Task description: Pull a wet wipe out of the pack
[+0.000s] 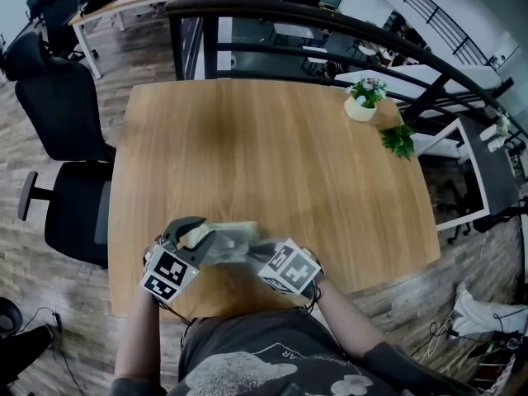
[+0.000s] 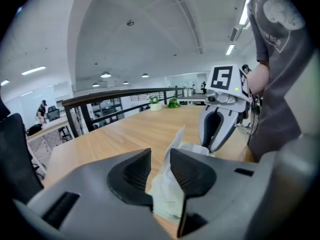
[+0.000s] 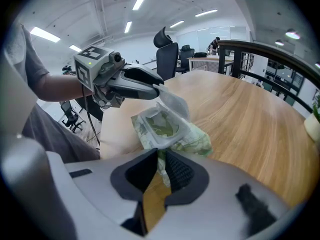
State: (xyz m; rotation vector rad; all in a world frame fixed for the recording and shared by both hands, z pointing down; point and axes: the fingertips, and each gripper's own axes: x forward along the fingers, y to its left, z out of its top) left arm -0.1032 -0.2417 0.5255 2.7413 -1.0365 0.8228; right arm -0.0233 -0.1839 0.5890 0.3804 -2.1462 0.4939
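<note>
Wooden table (image 1: pixel 272 155) | left claw (image 2: pixel 160 161) pinching wet wipe (image 2: pixel 167 196) | right claw (image 3: pixel 160 168) clamping pack (image 3: pixel 167 130), print unreadable

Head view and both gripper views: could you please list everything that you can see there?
table: one, light wood, middle of the head view
pack: one, green patterned, at the table's near edge
wipe: one, white, rising from the pack
potted plant: one, white pot, table's far right corner
leafy sprig: one, green, beside the pot
office chair: one, black, left of the table
railing: one, black, beyond the table
left gripper: one, grey, fingers closed on the wipe
right gripper: one, grey, fingers closed on the pack's edge
</note>
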